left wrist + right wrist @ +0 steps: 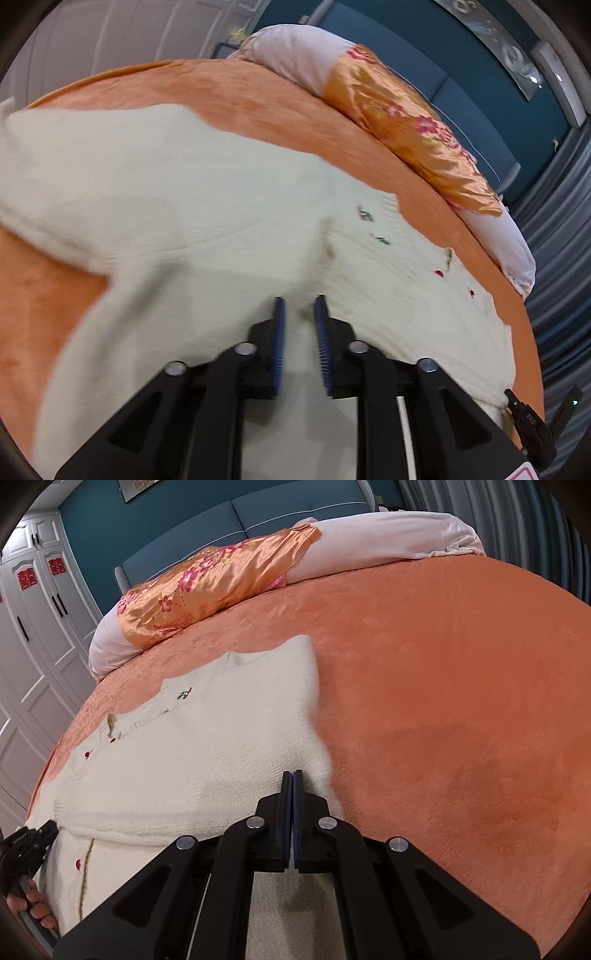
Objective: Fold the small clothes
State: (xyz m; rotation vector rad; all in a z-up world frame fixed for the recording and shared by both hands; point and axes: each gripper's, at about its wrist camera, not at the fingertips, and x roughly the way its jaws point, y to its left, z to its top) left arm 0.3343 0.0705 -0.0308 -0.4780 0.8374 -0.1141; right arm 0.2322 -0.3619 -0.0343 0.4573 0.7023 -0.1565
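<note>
A cream knit cardigan with red buttons and small embroidered flowers lies spread on an orange bedspread. My left gripper sits low over its middle. The blue pads stand a narrow gap apart with the knit bunched between them, and a raised fold runs away from the tips. In the right wrist view the cardigan lies left of centre. My right gripper is shut, pads touching, with its tips at the cardigan's right edge. I cannot tell whether any knit is caught there.
A rolled quilt, orange satin with pink flowers and white ends, lies across the head of the bed by a teal headboard. White wardrobe doors stand at the left. A hand holds the other gripper at the lower left. The orange bedspread stretches to the right.
</note>
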